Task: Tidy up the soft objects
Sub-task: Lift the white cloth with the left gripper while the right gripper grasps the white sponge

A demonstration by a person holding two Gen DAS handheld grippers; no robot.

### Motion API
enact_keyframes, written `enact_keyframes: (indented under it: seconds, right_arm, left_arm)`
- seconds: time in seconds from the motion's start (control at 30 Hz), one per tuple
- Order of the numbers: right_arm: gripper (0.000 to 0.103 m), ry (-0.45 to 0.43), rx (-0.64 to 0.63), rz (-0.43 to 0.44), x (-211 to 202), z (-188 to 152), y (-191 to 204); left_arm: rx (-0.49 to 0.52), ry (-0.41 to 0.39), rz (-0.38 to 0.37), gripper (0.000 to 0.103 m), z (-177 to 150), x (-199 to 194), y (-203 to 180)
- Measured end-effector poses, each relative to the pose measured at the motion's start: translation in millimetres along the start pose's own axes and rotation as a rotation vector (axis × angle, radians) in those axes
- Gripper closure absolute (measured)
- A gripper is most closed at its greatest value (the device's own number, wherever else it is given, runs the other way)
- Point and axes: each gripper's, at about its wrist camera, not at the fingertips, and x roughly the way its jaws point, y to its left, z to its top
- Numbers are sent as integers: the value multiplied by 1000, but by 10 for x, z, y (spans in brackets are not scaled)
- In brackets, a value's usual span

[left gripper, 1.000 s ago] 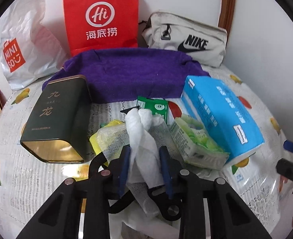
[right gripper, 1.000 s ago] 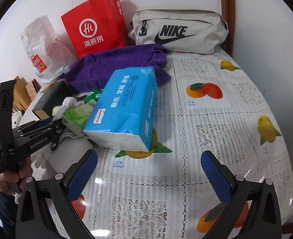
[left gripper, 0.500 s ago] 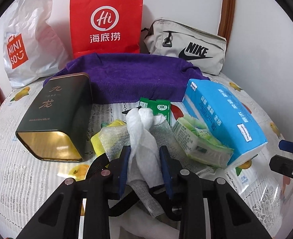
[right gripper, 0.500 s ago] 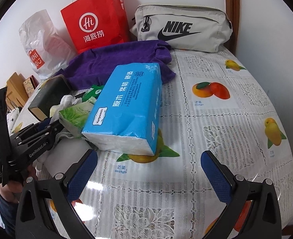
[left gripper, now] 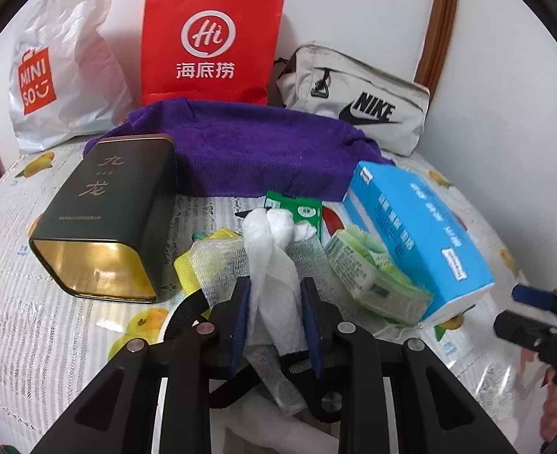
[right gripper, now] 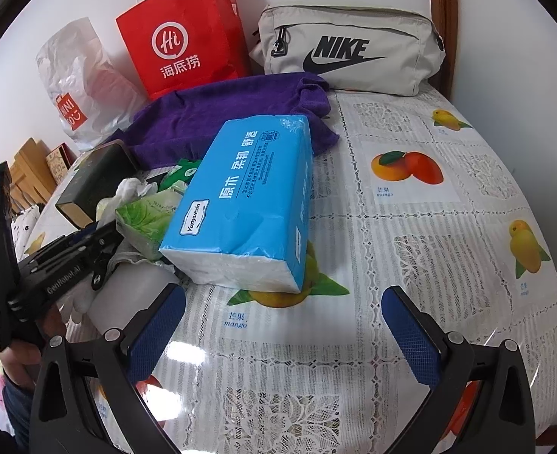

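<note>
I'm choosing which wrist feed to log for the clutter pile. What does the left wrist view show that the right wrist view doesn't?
Only the left wrist view shows the left gripper, whose jaws have just been closing, clamped on the white cloth, plus the dark tea tin's gold end.

Only the right wrist view shows the open right gripper over bare tablecloth.

Both show the blue tissue pack, purple towel, red paper bag and Nike pouch.
</note>
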Motion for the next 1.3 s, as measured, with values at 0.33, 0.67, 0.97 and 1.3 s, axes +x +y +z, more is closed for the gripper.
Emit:
enact_keyframes:
  seconds: [0.33,0.67,0.97,1.3]
  right_arm:
    - [1,-1,1,31,-29,-56,20]
    - [3,-12,-63,127,-113,-128,460]
    - [3,25,-126,166,125,-228,982]
    - [3,67,-106,93,396,-209,1158]
  left_arm:
    - [28,-22,14,93,48,-252,-25]
    - [-4,-38,54,93,15,-595,152]
    - [-90,-9,140,93,-227,-802,610]
    - [-151,73,139,93,-423,-589,849]
